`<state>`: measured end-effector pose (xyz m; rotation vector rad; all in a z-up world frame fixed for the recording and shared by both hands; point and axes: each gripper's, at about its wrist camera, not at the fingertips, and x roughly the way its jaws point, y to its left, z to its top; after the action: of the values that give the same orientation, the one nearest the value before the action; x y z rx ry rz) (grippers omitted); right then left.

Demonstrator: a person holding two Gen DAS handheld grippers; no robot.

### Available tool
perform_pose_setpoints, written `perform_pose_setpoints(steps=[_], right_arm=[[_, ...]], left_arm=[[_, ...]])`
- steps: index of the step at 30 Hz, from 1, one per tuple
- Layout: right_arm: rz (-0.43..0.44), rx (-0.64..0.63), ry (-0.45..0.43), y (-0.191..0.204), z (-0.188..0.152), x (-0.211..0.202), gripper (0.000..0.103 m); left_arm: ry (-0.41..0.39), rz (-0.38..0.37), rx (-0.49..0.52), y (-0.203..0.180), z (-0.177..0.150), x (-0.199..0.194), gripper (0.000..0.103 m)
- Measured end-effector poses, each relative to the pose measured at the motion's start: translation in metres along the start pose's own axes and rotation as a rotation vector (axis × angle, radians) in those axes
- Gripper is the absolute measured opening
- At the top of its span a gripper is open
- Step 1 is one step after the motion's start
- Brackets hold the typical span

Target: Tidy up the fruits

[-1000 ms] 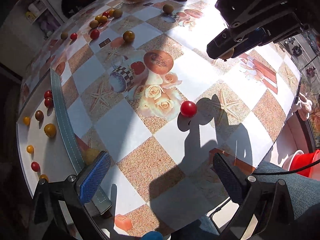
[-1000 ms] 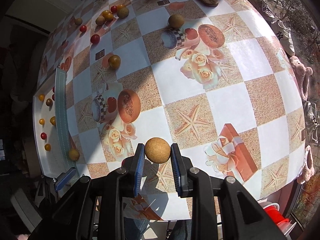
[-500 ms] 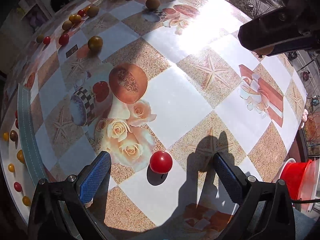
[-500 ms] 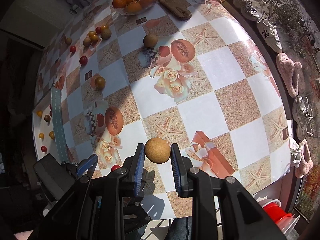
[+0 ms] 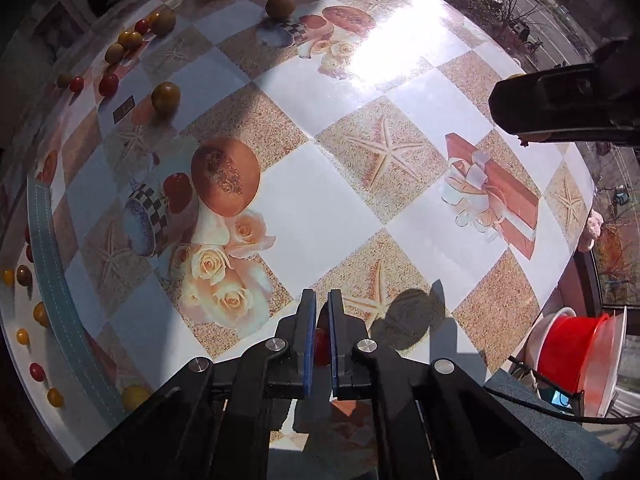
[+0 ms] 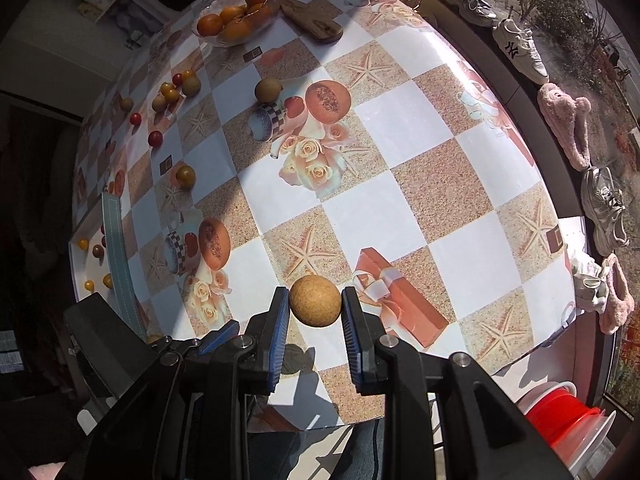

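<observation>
Now that my left tongs (image 5: 321,338), wide open a moment ago, have pinched the red fruit (image 5: 320,346) at bottom centre, both hands are loaded: my right tongs (image 6: 315,307) grip the tan fruit (image 6: 315,300).

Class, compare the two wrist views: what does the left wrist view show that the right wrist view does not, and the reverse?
Only the left wrist view shows the small red fruit pinched in the left hand-held gripper. Only the right wrist view shows the shoes and pink slippers beyond the table. Both show the patterned tablecloth, the bowl of oranges, and the right hand-held gripper gripping the tan round fruit.
</observation>
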<state>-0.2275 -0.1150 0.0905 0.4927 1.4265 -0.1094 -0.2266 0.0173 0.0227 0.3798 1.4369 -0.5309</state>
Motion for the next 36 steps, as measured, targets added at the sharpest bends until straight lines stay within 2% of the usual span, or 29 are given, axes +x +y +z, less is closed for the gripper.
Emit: perform_pose_setpoints(steps=[6,17,20,23,25,28,32,36], right_arm=[[-0.002,-0.01,0.001,-0.001,-0.005,-0.004,0.029],[0.016,-0.061,0.032,0.022,-0.012,0.002,0.029],[0.019,-0.088,0.037,0.034,-0.012,0.003,0.029],[0.023,-0.106,0.048,0.042,-0.013,0.005,0.029],[0.025,-0.116,0.063,0.045,-0.015,0.008,0.029],[0.013,-0.123,0.077,0.046,-0.018,0.01,0.029],[0.0,-0.107,0.076,0.04,-0.02,0.006,0.029],[0.005,-0.091,0.068,0.033,-0.018,0.004,0.029]], left_arm=[[0.015,-0.175,-0.177,0.043,-0.003,-0.007,0.001],[-0.038,-0.231,-0.236,0.081,-0.021,-0.035,0.001],[-0.049,-0.231,-0.239,0.081,-0.02,-0.044,0.001],[-0.061,-0.166,-0.183,0.076,-0.025,-0.047,0.001],[-0.035,-0.169,-0.133,0.068,-0.029,-0.041,0.002],[0.017,-0.124,-0.077,0.054,-0.035,-0.025,0.002],[0.016,-0.129,-0.113,0.058,-0.022,-0.015,0.002],[-0.056,-0.147,-0.221,0.086,0.021,-0.021,0.002]])
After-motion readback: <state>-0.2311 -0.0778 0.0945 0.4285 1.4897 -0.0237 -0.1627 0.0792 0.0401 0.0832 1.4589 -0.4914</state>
